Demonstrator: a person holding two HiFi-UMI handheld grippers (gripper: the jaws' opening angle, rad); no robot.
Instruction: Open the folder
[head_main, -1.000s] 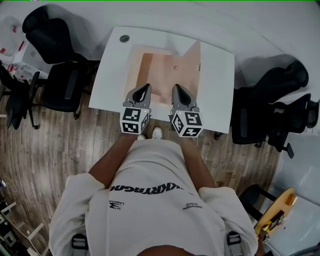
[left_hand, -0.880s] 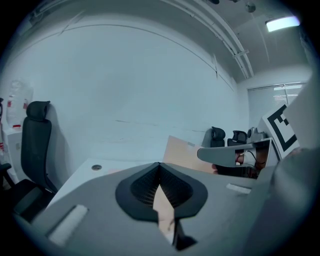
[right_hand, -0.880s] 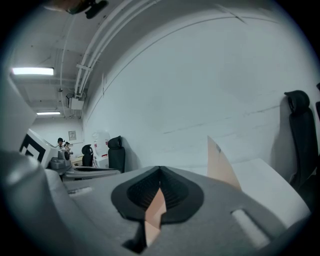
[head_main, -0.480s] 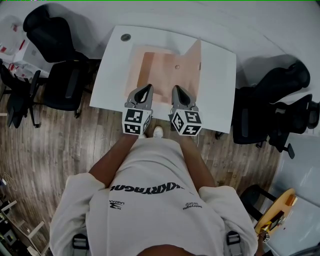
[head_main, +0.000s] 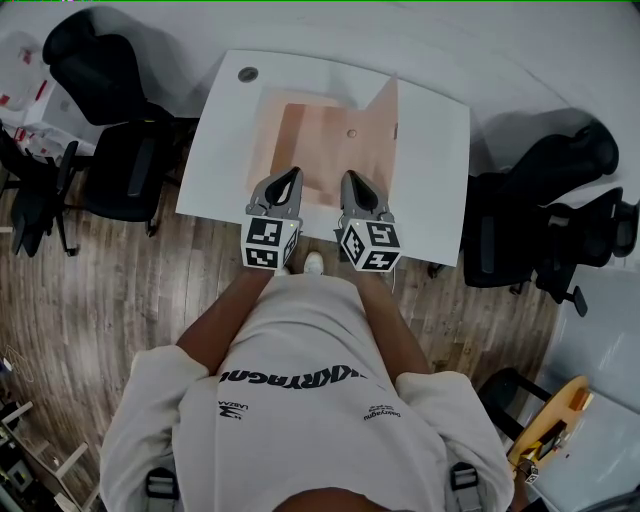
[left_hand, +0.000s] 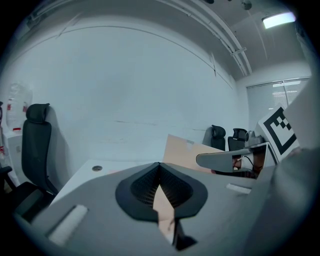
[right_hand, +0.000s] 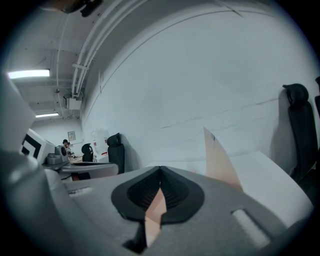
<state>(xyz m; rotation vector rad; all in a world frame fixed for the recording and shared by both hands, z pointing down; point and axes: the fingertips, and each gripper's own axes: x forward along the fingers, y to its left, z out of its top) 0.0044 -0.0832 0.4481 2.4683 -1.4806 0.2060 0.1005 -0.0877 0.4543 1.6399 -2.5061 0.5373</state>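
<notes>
The left gripper (left_hand: 160, 165) is clenched: its two dark pads meet at the tips. Only a peach sliver of the folder (head_main: 300, 140) shows through the slot below them. The right gripper (right_hand: 160, 170) is clenched the same way, with the same peach wedge under its closed tips. Neither gripper view shows whether a thin sheet edge is nipped between the pads. In the head view both sit side by side at the centre of the frame, tips over the folder's near edge.

The folder lies on the white desk (head_main: 440, 200), above the grippers in the frame. Its right-hand cover (head_main: 380, 125) stands up at a slant, clear of the right gripper, while the rest lies flat. So the folder looks partly open, and the cover has yet to be laid over to the right.

It appears to be thin card: light, springy along the fold, and likely to skate on the smooth desk top. The best hold is probably the cover's free edge near its lower corner, well away from the fold. The other gripper could press the flat leaf down so the whole folder does not slide. A hard pinch could crease it.

Black office chairs (head_main: 120, 130) stand on both sides on the wood floor (head_main: 130, 300)
</notes>
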